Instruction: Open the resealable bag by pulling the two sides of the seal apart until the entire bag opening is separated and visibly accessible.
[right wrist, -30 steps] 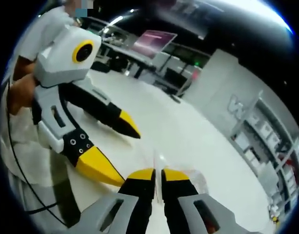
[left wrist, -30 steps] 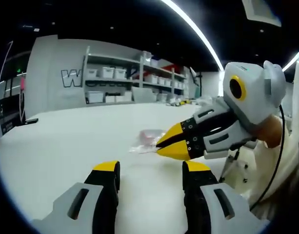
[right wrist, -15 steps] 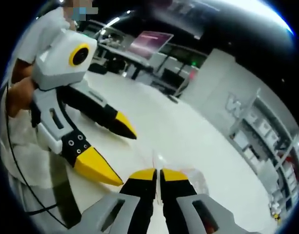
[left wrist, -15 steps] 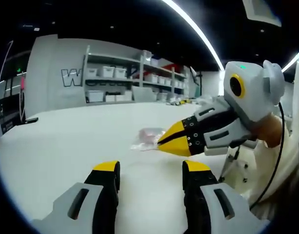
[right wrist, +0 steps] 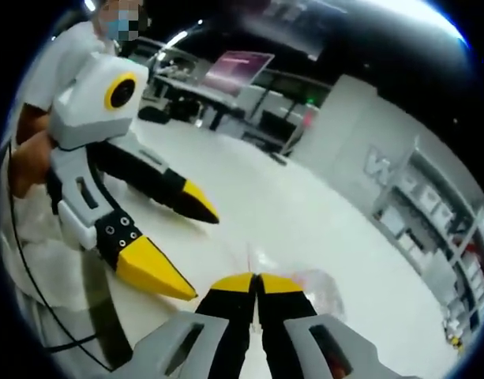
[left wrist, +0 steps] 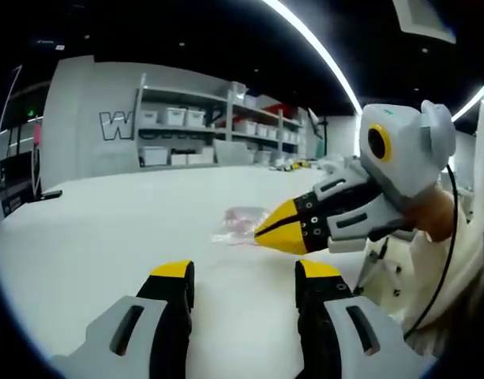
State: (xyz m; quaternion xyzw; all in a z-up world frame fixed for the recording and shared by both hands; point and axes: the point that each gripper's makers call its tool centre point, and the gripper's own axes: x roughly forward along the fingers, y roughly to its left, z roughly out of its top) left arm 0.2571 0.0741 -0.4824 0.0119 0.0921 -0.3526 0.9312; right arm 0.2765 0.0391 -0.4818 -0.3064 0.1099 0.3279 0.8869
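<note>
The resealable bag is clear with something pinkish inside and lies flat on the white table. In the left gripper view my left gripper stands open just short of the bag, nothing between its jaws. My right gripper comes in from the right, its yellow tips together at the bag's near edge. In the right gripper view my right gripper is shut on a thin strip of the bag, which stands up between the tips. The left gripper hangs open to the left of it, above the table.
Shelves with white bins line the far wall past the table. A person in white holds both grippers, and a hand shows behind the right one. Desks and a monitor stand behind the person.
My right gripper's jaws have drawn from a narrow gap to fully together on the bag's edge. The left gripper has stayed open and nearly still.
</note>
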